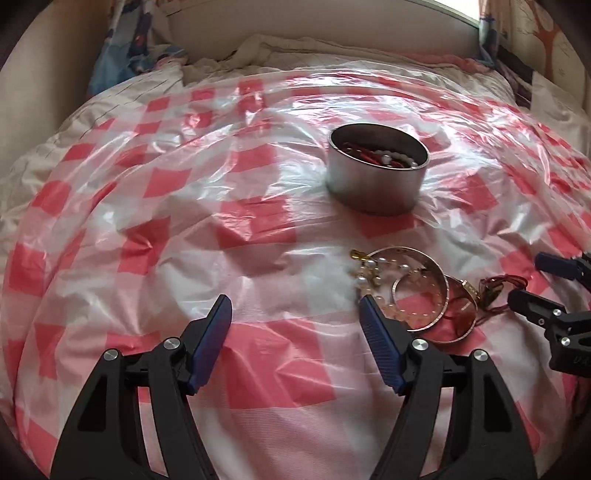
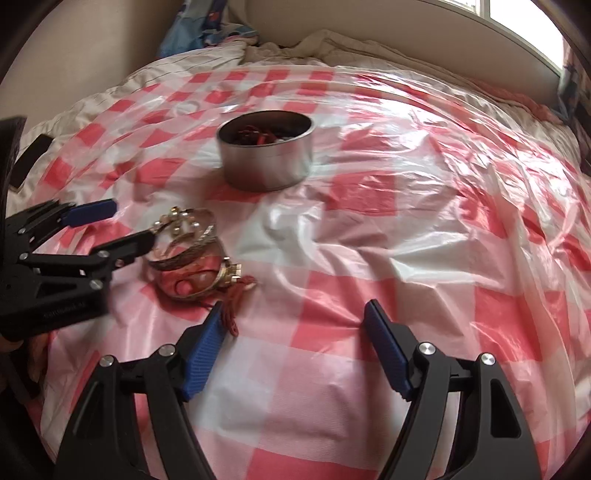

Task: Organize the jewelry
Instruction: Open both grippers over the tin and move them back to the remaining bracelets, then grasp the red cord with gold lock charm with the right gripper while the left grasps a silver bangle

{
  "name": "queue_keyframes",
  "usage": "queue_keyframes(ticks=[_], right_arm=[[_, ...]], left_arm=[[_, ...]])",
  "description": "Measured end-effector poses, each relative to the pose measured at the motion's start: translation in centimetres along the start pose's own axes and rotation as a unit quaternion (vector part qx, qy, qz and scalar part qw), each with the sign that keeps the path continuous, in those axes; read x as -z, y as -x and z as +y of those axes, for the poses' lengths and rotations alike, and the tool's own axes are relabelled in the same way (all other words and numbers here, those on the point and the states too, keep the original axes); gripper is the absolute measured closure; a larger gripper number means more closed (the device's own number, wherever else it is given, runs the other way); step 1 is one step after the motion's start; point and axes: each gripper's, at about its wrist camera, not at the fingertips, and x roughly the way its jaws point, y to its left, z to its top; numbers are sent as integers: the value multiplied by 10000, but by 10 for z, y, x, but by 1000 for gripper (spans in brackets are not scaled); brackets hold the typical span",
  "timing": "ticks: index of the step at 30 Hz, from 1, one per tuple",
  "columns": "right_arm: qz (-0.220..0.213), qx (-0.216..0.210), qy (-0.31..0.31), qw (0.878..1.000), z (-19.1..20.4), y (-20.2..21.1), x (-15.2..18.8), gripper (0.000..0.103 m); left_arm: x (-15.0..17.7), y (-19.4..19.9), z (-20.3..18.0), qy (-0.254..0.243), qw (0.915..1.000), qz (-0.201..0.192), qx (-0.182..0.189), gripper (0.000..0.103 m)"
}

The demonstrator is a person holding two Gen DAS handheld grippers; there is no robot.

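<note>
A round metal tin (image 1: 377,173) holding red and pearl jewelry stands on the red-and-white checked plastic sheet (image 1: 184,221); it also shows in the right wrist view (image 2: 266,155). A pile of gold bangles (image 1: 424,295), pearl beads and a red cord lies in front of it, seen too in the right wrist view (image 2: 192,254). My left gripper (image 1: 295,299) is open and empty, its right finger beside the pile. My right gripper (image 2: 295,306) is open and empty, its left finger touching the red cord (image 2: 231,314).
The sheet covers a soft bed with rumpled bedding (image 1: 280,48) at the back. A dark flat object (image 2: 31,160) lies at the bed's left edge. A wall and window ledge (image 2: 406,33) run behind.
</note>
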Motion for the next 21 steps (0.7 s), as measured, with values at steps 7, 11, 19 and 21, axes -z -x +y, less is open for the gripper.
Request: queue_keyframes(ticks=[7,11,19,21], right_arm=[[-70,176,-21,9998,-10,4,-1,30],[14,338,39,9994,-7,-5,-5,30],[-135,521,-807,9953,-51,5,-7,30],[-115,529,-762,9956,-49,5,-7,29]], left_arm=[[5,11,-42,-900,9944,-287,483,33],[10,7,-40,-917,9945,28,514,31],[13,4,-8,-693,9957,421,442,31],[12,11,-13,-711,9951,240,641,31]])
